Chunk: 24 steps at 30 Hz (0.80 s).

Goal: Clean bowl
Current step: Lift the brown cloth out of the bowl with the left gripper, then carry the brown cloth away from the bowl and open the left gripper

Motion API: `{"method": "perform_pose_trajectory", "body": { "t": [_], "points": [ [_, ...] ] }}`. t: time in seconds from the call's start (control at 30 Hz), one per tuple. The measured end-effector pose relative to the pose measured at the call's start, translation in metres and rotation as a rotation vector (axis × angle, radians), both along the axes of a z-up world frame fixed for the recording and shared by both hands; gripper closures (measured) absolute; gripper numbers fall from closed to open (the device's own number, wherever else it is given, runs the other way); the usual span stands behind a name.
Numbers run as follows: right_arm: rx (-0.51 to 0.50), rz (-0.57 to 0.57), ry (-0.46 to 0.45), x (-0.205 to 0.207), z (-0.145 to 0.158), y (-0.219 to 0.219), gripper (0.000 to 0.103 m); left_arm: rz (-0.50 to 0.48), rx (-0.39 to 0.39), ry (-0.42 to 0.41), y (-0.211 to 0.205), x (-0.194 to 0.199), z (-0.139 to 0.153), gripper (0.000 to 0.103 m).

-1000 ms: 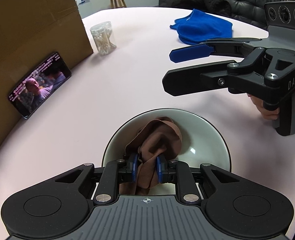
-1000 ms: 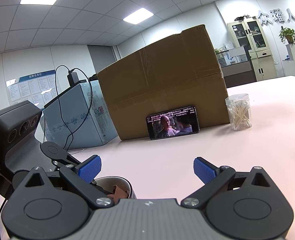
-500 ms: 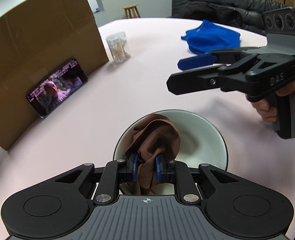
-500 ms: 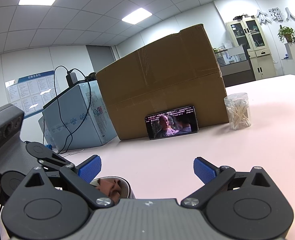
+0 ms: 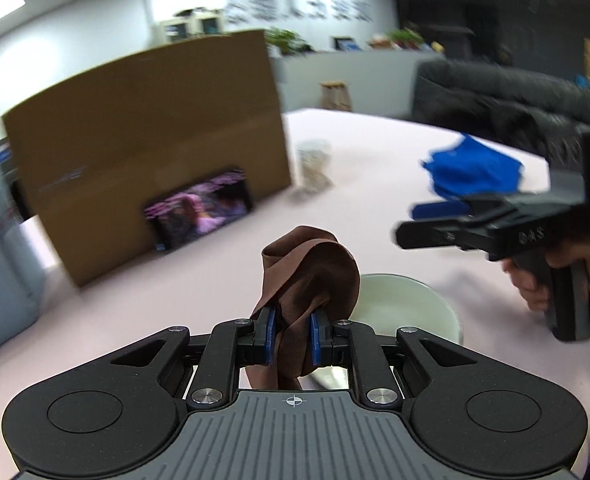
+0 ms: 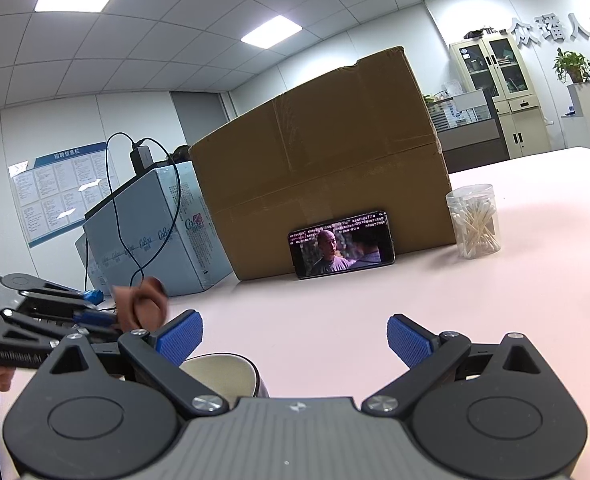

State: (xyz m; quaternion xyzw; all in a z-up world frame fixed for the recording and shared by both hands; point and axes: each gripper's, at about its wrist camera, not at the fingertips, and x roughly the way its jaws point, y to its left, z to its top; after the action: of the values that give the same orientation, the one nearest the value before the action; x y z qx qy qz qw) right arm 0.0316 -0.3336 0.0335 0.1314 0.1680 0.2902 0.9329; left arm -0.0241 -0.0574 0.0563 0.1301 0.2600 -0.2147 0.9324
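Observation:
My left gripper [image 5: 291,338] is shut on a bunched brown cloth [image 5: 311,268], which it holds up clear of the white bowl [image 5: 403,304]. The bowl sits on the pale pink table just right of and below the cloth. In the right wrist view the same cloth [image 6: 143,304] hangs at the left gripper's tip above the bowl [image 6: 223,374], whose inside shows bare. My right gripper [image 6: 293,338] hovers open with nothing between its blue pads, the bowl under its left finger. In the left wrist view a hand holds the right gripper [image 5: 439,222] at the right.
A large cardboard box [image 6: 327,160] stands at the back with a phone [image 6: 341,244] leaning on it, its screen playing video. A clear jar of cotton swabs [image 6: 475,220] is to its right. A blue cloth [image 5: 475,172] lies further off. A light-blue carton [image 6: 147,232] with a cable stands left.
The left gripper has lifted the brown cloth up out of the bowl and tilted upward, so the bowl's inside now shows bare. The right gripper has stayed still and open.

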Motion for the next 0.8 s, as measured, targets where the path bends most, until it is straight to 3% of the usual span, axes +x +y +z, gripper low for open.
{"method": "perform_pose_trajectory", "body": {
  "t": [0.17, 0.47, 0.73, 0.8],
  "points": [
    [-0.002, -0.001, 0.004, 0.0, 0.0, 0.0, 0.003, 0.09, -0.025, 0.021, 0.021, -0.002, -0.012, 0.087],
    [-0.006, -0.003, 0.011, 0.001, -0.001, 0.0, 0.003, 0.104, -0.043, 0.088, 0.023, 0.002, -0.042, 0.085],
    [-0.008, 0.0, 0.018, 0.002, -0.002, -0.001, 0.003, 0.115, -0.041, 0.086, 0.027, -0.003, -0.054, 0.062],
    [-0.009, 0.001, 0.019, 0.003, -0.002, -0.001, 0.003, 0.121, -0.044, 0.074, 0.028, -0.006, -0.053, 0.052]
  ]
}}
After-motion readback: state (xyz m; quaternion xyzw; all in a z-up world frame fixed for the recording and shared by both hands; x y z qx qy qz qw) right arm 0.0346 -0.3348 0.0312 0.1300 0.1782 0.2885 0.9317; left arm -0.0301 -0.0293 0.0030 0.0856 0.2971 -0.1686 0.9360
